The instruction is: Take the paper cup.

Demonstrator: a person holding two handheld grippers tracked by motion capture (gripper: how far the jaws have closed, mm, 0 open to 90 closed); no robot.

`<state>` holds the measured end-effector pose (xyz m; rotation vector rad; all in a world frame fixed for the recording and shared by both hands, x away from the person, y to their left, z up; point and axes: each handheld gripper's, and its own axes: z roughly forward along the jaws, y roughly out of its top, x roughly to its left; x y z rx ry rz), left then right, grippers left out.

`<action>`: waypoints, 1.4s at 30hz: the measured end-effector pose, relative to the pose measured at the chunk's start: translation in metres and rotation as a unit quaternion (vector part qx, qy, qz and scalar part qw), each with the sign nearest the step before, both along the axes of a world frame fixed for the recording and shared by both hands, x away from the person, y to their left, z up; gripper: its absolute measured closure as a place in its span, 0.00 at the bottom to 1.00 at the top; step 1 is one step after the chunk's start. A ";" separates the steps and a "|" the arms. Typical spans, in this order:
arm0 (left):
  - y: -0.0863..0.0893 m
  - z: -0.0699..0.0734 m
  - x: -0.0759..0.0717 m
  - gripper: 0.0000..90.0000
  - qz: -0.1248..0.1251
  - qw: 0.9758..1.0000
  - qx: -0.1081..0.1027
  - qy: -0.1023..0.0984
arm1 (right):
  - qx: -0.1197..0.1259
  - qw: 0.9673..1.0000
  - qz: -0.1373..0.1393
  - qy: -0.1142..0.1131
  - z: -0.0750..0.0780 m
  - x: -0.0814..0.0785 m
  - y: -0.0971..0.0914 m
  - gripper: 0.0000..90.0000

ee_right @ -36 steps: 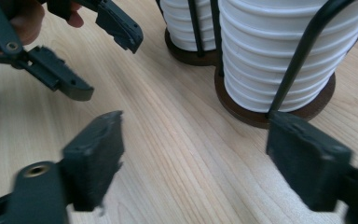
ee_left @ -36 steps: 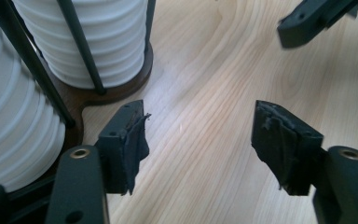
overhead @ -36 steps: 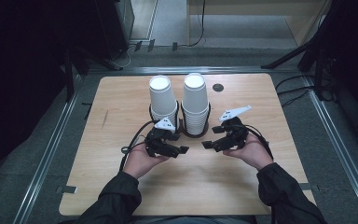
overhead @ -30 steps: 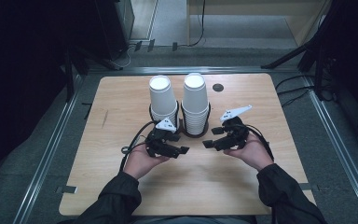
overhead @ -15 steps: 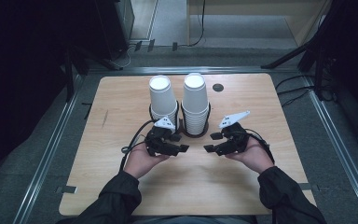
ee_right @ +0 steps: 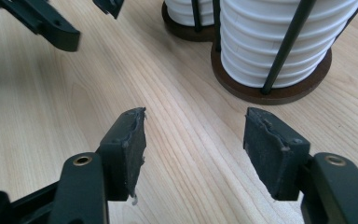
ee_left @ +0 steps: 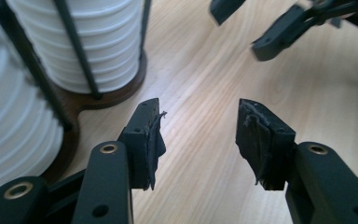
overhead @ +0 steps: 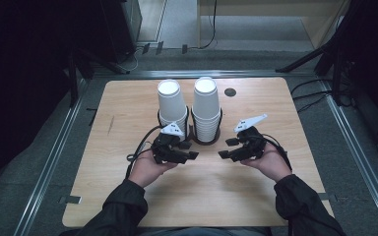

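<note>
Two tall stacks of white paper cups, upside down, stand side by side in a dark wire holder (overhead: 204, 140) at the table's middle: the left stack (overhead: 171, 105) and the right stack (overhead: 206, 105). My left gripper (overhead: 191, 150) hovers just in front of the left stack and points right. Its jaws have just been closing, with only bare wood between them (ee_left: 198, 126). My right gripper (overhead: 226, 148) faces it from the right, in front of the right stack (ee_right: 279, 42), its jaws apart around nothing (ee_right: 193, 135).
The light wooden table (overhead: 128, 187) has a small round black grommet (overhead: 230, 92) behind the cups. Cables trail from both grippers. Metal rails run along the table's left and right sides, and the floor around is dark.
Both grippers' jaws stand narrower than a second ago, the right one most visibly. Both hands have kept their place in front of the cup holder.
</note>
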<state>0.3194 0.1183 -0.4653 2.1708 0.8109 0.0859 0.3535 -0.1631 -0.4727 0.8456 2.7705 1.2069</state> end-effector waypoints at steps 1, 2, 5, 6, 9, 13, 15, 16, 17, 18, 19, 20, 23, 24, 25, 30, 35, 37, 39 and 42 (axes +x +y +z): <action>0.000 0.000 0.000 0.57 0.000 1.000 0.000 0.000 | 0.000 1.000 0.000 0.000 0.000 0.000 0.000 0.43; 0.001 0.000 0.001 0.57 0.003 1.000 0.002 0.000 | 0.001 1.000 0.000 0.001 0.001 0.001 0.000 0.43; 0.002 0.001 0.001 0.64 0.016 1.000 -0.002 -0.002 | 0.000 1.000 -0.003 0.003 0.003 0.002 0.000 0.42; 0.001 0.002 0.001 0.68 0.016 1.000 -0.006 -0.004 | 0.003 1.000 -0.002 0.001 0.004 0.003 -0.001 0.41; 0.000 0.002 0.001 0.71 0.019 1.000 -0.003 -0.009 | 0.004 1.000 -0.001 -0.001 0.006 0.004 -0.001 0.40; -0.003 0.003 0.005 0.79 0.020 1.000 -0.002 -0.001 | 0.001 1.000 -0.001 -0.005 0.010 0.005 -0.002 0.39; -0.004 0.005 0.008 0.86 0.024 1.000 -0.008 0.000 | 0.002 1.000 0.002 -0.012 0.017 0.006 -0.003 0.39; -0.004 0.005 0.009 0.87 0.027 1.000 -0.010 -0.002 | 0.000 1.000 0.002 -0.016 0.018 0.007 -0.004 0.39; -0.004 0.005 0.009 0.88 0.027 1.000 -0.010 -0.002 | 0.000 1.000 0.002 -0.016 0.018 0.007 -0.004 0.39; -0.005 0.005 0.011 0.88 0.027 1.000 -0.014 0.001 | 0.000 1.000 0.001 -0.019 0.020 0.008 -0.005 0.39; -0.007 0.007 0.013 0.88 0.031 0.999 -0.010 0.004 | 0.005 1.000 -0.008 -0.018 0.022 0.010 -0.006 0.39; -0.008 0.007 0.014 0.88 0.033 0.999 -0.011 0.004 | 0.005 1.000 -0.009 -0.021 0.023 0.011 -0.006 0.39; -0.013 0.011 0.016 0.93 0.041 0.999 -0.012 -0.001 | 0.001 1.000 -0.007 -0.020 0.026 0.014 -0.005 0.39; -0.015 0.013 0.017 0.95 0.043 0.999 -0.014 0.001 | -0.002 1.000 -0.005 -0.020 0.028 0.015 -0.005 0.39; -0.016 0.014 0.018 0.97 0.050 0.999 -0.008 0.002 | -0.005 1.000 -0.005 -0.023 0.031 0.016 -0.004 0.39; -0.023 0.023 0.024 1.00 0.073 0.997 -0.018 0.005 | 0.009 0.999 -0.006 -0.034 0.042 0.022 -0.004 0.36; -0.033 0.026 0.029 1.00 0.103 0.994 -0.011 -0.018 | 0.000 0.999 -0.004 -0.040 0.056 0.030 -0.002 0.34; -0.033 0.027 0.030 1.00 0.107 0.994 -0.012 -0.023 | 0.003 0.999 -0.006 -0.038 0.060 0.032 -0.002 0.34; -0.034 0.028 0.031 1.00 0.118 0.992 -0.019 -0.032 | 0.005 0.999 -0.004 -0.043 0.070 0.036 -0.002 0.32; -0.037 0.027 0.034 1.00 0.123 0.992 -0.006 -0.037 | -0.001 0.999 -0.007 -0.051 0.078 0.041 -0.001 0.28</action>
